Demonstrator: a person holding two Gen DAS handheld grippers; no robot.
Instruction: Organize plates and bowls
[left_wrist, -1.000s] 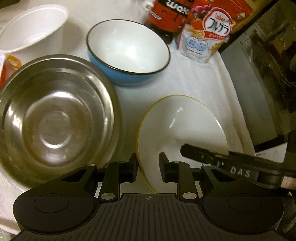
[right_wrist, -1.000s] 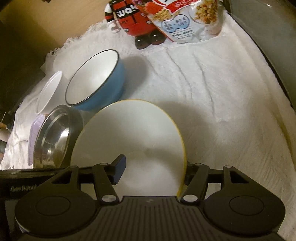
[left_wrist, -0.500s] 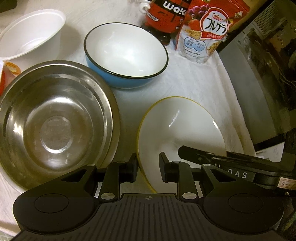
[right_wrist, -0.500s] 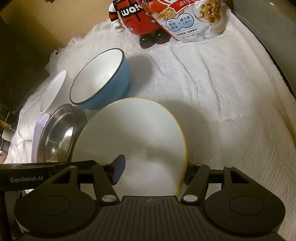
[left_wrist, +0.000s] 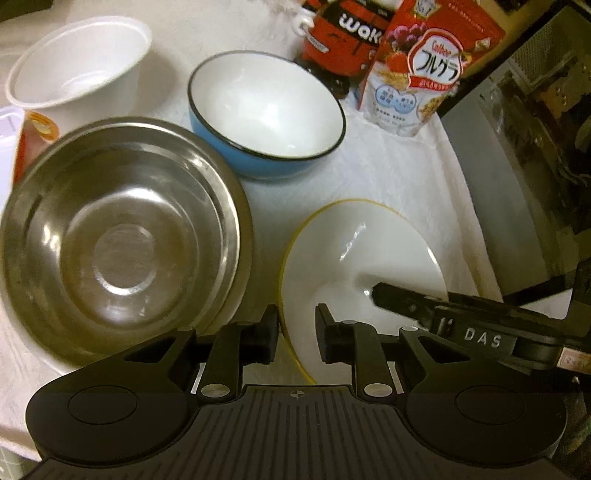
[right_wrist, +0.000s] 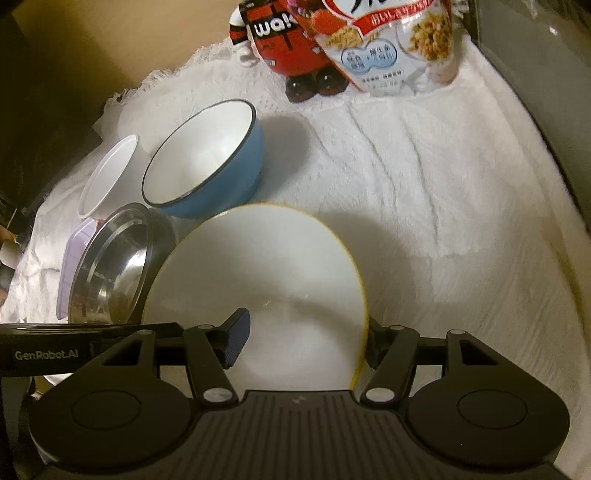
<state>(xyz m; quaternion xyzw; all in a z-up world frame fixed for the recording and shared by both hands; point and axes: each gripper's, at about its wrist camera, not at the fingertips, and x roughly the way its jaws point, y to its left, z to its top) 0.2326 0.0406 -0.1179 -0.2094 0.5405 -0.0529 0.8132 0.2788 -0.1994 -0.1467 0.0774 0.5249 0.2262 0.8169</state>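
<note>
- The white cloth (right_wrist: 461, 192) spreads under everything ahead of both your grippers, rumpled into ridges beyond your right one.
- The steel bowl (left_wrist: 118, 236) sits ahead and to the left of your left gripper, its rim just beside the left finger; from your right gripper it appears at the far left, past the plate.
- The yellow-rimmed white plate (left_wrist: 369, 258) lies directly in front of both tools, between them, tilted rather than flat on the cloth.
- The blue bowl (left_wrist: 269, 110) stands beyond the plate, ahead of your left gripper and ahead-left of your right one, just beside the steel bowl.
- The white plastic bowl (left_wrist: 81, 70) is furthest to the left, beyond the steel bowl.
- The cereal bag (left_wrist: 424, 70) and the red bottle (left_wrist: 343, 33) stand at the far edge of the cloth, well beyond the dishes.
- Your right gripper (right_wrist: 306, 339) straddles the plate's near edge; its right finger meets the yellow rim, while the ribbed left pad stands over the plate's face, and you cannot tell whether it presses.
- Your left gripper (left_wrist: 295, 336) has just been closing; the plate's yellow rim runs between its fingers with a gap left on the right side, so it is not clamped.
</note>
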